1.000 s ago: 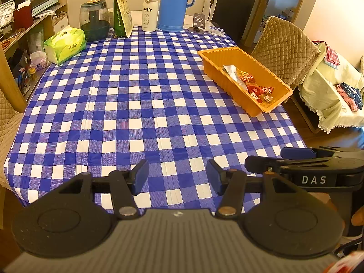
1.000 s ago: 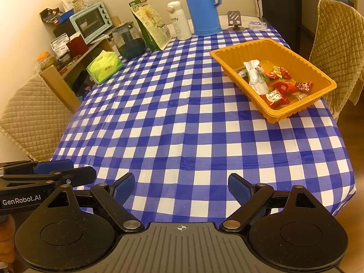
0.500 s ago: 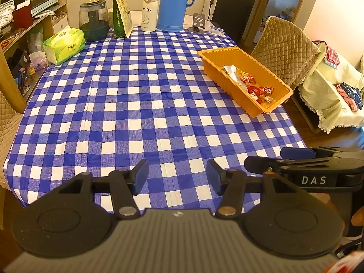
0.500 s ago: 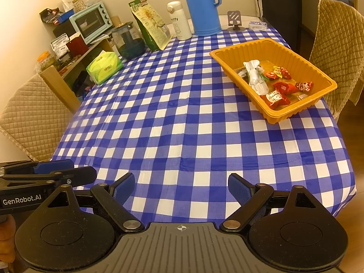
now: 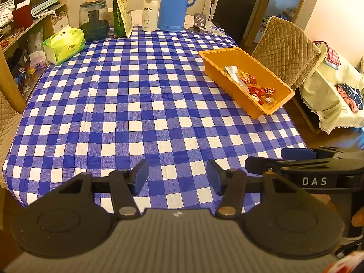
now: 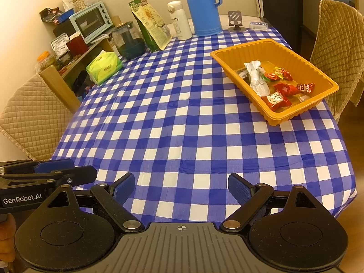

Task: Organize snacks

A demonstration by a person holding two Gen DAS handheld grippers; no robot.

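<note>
Right wrist view shows the snacks (image 6: 278, 89) already gathered in the orange tray (image 6: 268, 46) at the far right of the table (image 6: 159, 118), so the sorting looks finished or paused. Both the right tongs (image 6: 180, 187) and left tongs (image 5: 177, 177) hang released and empty over the near edge, well apart from the tray. Any next move means reaching forward and right.
</note>
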